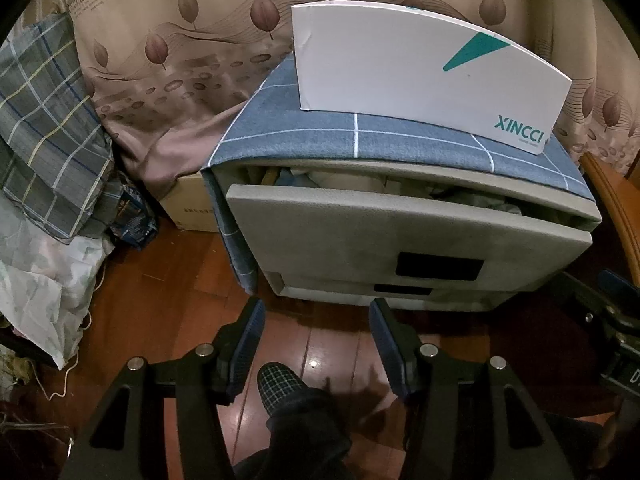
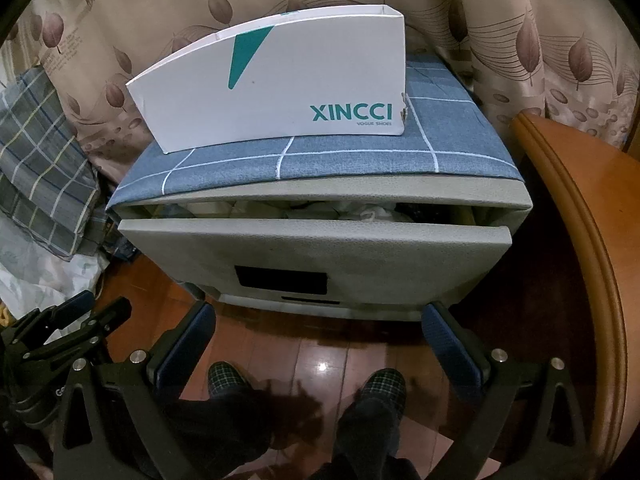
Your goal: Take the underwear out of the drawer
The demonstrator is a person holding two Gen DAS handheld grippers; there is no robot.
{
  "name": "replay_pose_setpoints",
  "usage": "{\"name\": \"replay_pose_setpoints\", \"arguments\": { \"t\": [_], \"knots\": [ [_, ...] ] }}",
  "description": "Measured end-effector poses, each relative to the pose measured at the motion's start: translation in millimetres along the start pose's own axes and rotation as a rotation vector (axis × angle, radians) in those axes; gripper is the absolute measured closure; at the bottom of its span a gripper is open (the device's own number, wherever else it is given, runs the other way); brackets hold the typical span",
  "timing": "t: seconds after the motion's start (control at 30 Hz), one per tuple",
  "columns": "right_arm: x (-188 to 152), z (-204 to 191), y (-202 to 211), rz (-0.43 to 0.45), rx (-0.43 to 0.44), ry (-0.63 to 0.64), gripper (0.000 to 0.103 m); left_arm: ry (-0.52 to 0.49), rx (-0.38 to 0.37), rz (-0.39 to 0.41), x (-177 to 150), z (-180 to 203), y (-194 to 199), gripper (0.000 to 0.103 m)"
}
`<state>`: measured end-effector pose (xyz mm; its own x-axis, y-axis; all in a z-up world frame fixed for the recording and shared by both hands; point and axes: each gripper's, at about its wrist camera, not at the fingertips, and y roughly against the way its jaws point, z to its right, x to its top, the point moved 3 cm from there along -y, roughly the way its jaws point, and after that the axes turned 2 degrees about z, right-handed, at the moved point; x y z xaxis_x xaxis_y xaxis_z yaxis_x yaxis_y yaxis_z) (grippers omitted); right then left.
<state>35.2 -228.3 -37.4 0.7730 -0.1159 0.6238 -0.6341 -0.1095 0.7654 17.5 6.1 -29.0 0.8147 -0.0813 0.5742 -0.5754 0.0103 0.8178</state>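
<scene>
Two grippers hover above the wooden floor [image 2: 328,344] in front of a grey drawer unit [image 2: 516,196], neither holding anything. The left gripper [image 1: 316,320] has its fingers [image 1: 250,332] parted a moderate way, with only floor and a plaid slipper [image 1: 280,380] showing between them. The right gripper [image 2: 320,328] has its fingers [image 2: 452,336] spread very wide, and both of the person's slippers appear below the gap.

The top drawer [image 2: 312,248] is pulled out a little, leaving a narrow slot along its upper edge. Crumpled pale fabrics [image 2: 360,210] fill that slot; which of them is the underwear cannot be told. A dark rectangular handle recess [image 2: 280,280] sits in the drawer front, and both grippers are well clear of it.

A blue checked cloth [image 2: 340,148] covers the top of the unit, and a white XINCCI shoe box [image 2: 280,92] stands upright on it. A leaf-patterned curtain [image 1: 180,60] hangs behind, a plaid fabric pile [image 1: 44,128] lies to the left, and a curved wooden furniture edge [image 2: 580,208] is at the right.
</scene>
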Motion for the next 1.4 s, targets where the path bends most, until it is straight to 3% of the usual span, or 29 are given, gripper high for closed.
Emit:
{"name": "replay_pose_setpoints", "arguments": {
  "t": [1.4],
  "knots": [
    [0.2, 2.1, -0.5, -0.002, -0.002, -0.003, 0.001, -0.004, -0.008, 0.001, 1.1, 4.1, 0.4, 0.047]
  ]
}}
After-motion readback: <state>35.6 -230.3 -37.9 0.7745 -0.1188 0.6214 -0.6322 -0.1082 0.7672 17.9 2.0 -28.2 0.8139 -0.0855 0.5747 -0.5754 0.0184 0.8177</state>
